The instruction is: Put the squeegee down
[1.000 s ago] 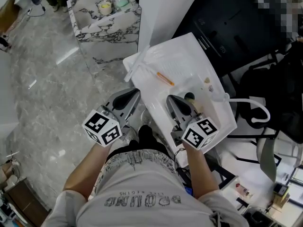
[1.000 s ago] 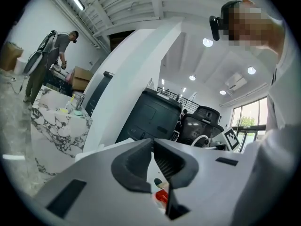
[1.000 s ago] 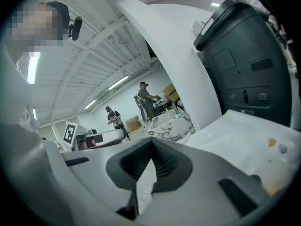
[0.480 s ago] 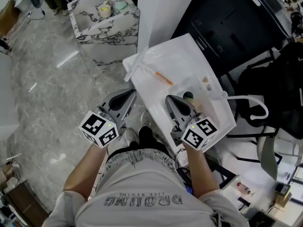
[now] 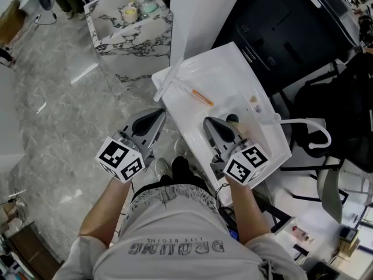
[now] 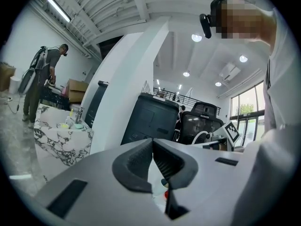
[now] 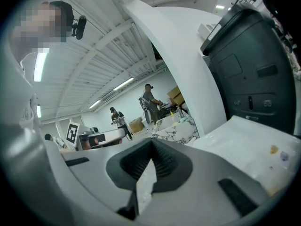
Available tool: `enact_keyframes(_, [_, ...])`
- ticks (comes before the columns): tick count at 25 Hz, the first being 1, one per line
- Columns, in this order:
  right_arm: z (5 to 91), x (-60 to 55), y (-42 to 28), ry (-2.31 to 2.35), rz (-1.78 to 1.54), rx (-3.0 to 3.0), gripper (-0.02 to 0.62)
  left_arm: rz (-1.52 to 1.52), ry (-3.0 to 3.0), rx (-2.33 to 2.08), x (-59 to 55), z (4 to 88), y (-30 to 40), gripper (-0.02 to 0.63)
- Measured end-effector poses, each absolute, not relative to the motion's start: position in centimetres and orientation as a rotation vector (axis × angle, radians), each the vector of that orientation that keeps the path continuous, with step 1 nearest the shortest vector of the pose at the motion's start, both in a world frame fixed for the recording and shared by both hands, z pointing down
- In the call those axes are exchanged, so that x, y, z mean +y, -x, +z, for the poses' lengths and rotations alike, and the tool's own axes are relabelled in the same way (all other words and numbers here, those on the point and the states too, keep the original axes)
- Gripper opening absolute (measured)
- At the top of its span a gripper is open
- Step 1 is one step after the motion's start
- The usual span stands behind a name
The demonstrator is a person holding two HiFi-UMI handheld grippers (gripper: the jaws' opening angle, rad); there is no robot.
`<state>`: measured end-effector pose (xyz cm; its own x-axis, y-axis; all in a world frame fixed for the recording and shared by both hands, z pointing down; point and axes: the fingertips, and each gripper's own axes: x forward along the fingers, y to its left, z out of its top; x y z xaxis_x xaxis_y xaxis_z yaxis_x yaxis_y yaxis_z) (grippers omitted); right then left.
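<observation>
A long pale bar (image 5: 169,79), possibly the squeegee, lies along the left corner of the white plastic-covered table (image 5: 256,139); neither gripper touches it. My left gripper (image 5: 161,113) hangs over the floor just left of the table, shut and empty; in the left gripper view (image 6: 152,141) its ribbed pads meet. My right gripper (image 5: 208,122) is over the table's near part, shut with nothing between the pads, which is also plain in the right gripper view (image 7: 151,141). An orange stick (image 5: 203,98) lies on the table ahead of the right gripper.
A dark round object (image 5: 232,119) and small bits (image 5: 254,101) sit on the table. A marble-patterned counter (image 5: 140,37) stands far left, with a white pillar (image 5: 198,10) and a black cabinet (image 5: 280,28) behind. A black chair (image 5: 344,109) and white hose (image 5: 309,127) are at the right.
The left gripper has drifted slightly left, away from the table edge. The right gripper has stayed where it was.
</observation>
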<state>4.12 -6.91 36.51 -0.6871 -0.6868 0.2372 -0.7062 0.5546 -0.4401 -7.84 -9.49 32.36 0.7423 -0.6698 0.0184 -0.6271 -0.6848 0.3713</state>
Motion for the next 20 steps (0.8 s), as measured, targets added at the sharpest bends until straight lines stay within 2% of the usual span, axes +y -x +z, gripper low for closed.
enact_keyframes(20, [36.8, -7.8, -4.8, -1.223, 0.802, -2.722, 0.006, -0.136, -2.557, -1.020, -10.5, 33.4, 7.6, 0.023])
